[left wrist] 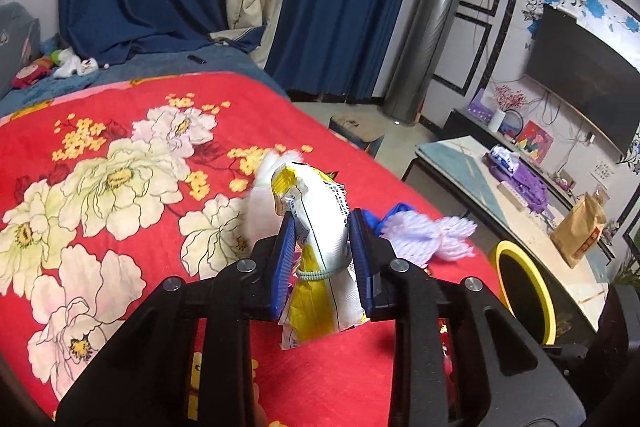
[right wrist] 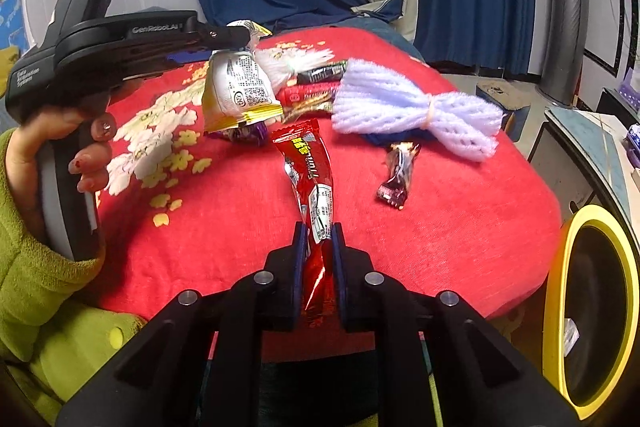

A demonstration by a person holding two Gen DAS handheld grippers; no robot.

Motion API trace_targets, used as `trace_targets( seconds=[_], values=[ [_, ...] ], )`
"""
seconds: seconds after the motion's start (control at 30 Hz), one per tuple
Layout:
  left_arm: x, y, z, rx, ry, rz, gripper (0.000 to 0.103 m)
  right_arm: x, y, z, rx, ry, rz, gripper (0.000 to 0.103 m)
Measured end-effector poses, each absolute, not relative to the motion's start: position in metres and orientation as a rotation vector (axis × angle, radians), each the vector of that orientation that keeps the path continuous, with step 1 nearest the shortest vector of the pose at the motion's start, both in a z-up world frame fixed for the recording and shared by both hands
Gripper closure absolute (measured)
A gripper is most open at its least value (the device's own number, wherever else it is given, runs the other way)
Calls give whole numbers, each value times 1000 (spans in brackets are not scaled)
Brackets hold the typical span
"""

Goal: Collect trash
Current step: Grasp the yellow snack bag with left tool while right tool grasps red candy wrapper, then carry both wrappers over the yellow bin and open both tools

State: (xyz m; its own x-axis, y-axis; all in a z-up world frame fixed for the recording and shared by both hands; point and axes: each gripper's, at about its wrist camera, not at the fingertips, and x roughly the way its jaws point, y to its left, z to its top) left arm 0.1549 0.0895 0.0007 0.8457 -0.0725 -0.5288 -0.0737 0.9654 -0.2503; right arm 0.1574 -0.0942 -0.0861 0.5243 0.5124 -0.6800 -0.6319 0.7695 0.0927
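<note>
Now left tool (left wrist: 322,227) pinches yellow-white wrapper (left wrist: 320,219); right tool (right wrist: 319,235) pinches red wrapper (right wrist: 310,171).

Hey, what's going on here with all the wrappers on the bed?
A person is picking up trash from a red flowered blanket with a gripper in each hand. The left gripper is clamped on a yellow and white snack bag; the right gripper pinches a red wrapper. A small dark wrapper, a foam net and more wrappers lie on the blanket. A yellow-rimmed bin stands beside the bed.
</note>
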Motion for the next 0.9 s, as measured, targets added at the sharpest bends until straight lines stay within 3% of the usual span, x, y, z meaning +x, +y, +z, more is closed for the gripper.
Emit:
trace_targets(
  seconds=[0.9],
  values=[
    [139,19,30,-191,478,-150,83,167,-164,-30,-67,607,548,91]
  ],
)
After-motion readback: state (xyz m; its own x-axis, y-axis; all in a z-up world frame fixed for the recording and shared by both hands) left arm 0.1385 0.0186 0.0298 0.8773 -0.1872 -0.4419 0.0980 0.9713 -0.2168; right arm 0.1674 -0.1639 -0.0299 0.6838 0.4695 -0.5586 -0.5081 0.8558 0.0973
